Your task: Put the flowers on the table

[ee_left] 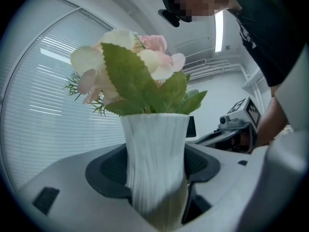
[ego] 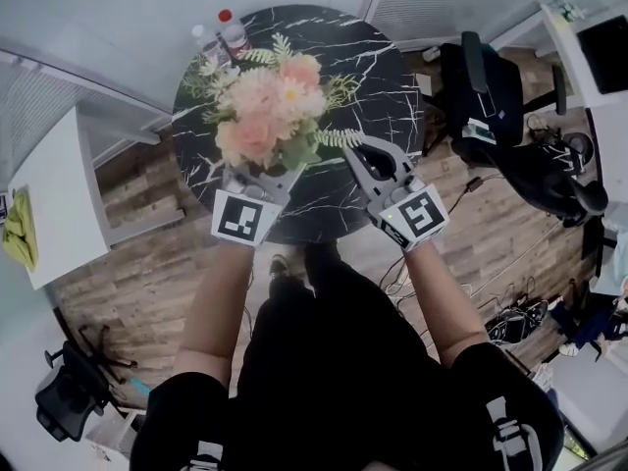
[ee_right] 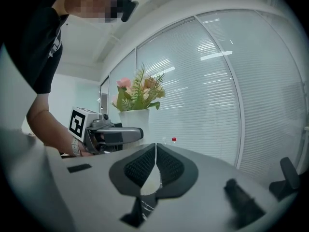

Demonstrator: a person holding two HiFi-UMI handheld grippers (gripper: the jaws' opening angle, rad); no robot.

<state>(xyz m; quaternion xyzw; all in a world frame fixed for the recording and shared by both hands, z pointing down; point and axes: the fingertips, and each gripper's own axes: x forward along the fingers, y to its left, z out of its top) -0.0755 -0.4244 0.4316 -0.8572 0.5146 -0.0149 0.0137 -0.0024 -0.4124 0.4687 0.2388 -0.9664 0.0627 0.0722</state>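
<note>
A bouquet of pink and cream flowers [ego: 270,116] with green leaves stands in a ribbed white vase [ee_left: 155,163]. My left gripper [ego: 263,180] is shut on the vase, holding it over the near part of the round black marble table [ego: 392,77]. In the left gripper view the vase fills the gap between both pads, upright. My right gripper [ego: 371,163] hovers just right of the bouquet, shut with nothing between its pads [ee_right: 144,167]. From the right gripper view the flowers [ee_right: 138,94] and the left gripper [ee_right: 104,134] show to the left.
Two clear bottles [ego: 221,39], one red-capped, stand at the table's far left edge. A black office chair [ego: 496,106] sits to the right, a white desk [ego: 54,199] to the left. Cables lie on the wooden floor [ego: 491,263]. Blinds cover the glass walls behind.
</note>
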